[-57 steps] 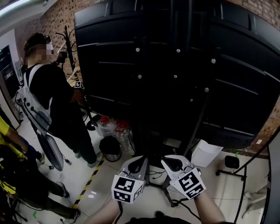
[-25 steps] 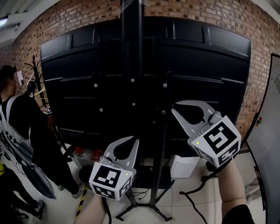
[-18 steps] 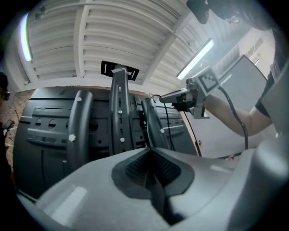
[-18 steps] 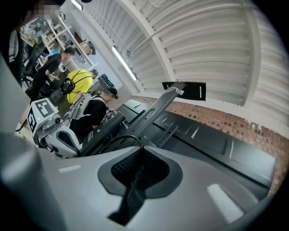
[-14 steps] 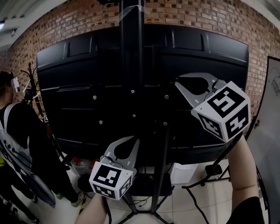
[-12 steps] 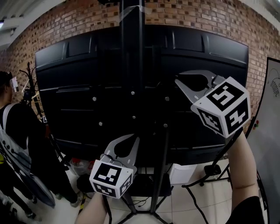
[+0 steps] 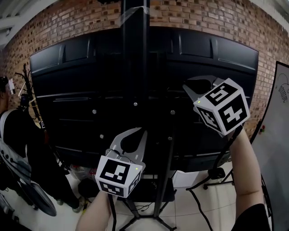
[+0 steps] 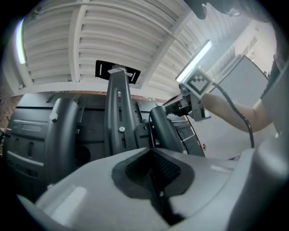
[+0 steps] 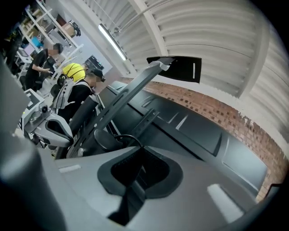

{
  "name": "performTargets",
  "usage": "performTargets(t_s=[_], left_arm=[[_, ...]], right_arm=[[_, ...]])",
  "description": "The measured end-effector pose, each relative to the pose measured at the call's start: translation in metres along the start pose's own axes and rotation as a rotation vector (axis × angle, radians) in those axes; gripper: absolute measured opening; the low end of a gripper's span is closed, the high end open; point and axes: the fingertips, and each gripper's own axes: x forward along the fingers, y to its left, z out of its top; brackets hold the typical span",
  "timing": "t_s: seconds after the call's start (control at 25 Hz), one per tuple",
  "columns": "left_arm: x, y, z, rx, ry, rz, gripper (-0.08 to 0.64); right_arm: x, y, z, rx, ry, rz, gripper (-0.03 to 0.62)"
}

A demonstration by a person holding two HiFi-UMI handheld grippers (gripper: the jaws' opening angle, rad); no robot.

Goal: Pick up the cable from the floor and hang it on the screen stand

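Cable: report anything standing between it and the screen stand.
Nothing visible stands between them. The right claw, shut on the cable, is raised close to the screen stand, with open space across.

Matt black plastic, dark metal, rough brick

The screen back is ribbed matt black plastic. The screen stand column is smooth dark metal with a faint sheen. The brick wall is rough and matt. The left gripper and right gripper are smooth matt grey plastic with ribbed black pads. The cable is thin, smooth and black. The floor tiles are glossy.
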Motion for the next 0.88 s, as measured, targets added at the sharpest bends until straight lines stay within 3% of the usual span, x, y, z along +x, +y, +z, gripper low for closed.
performTargets(t_s=[0.2,0.52,0.68,0.88], left_arm=[[0.005,0.000,-0.003,-0.016,0.010,-0.004,0.005],[0.002,-0.001,-0.012,-0.031,0.026,-0.001,0.005],[0.000,0.000,-0.010,-0.027,0.028,0.010,0.005],[-0.003,-0.003,-0.013,-0.017,0.034,0.013,0.005]], right_arm=[[-0.003,0.002,-0.013,-0.039,0.046,-0.006,0.020],[-0.017,0.019,-0.034,-0.072,0.065,-0.096,0.018],[-0.025,0.028,-0.043,-0.026,0.038,-0.131,0.018],[-0.021,0.046,-0.067,0.127,-0.034,-0.103,0.018]])
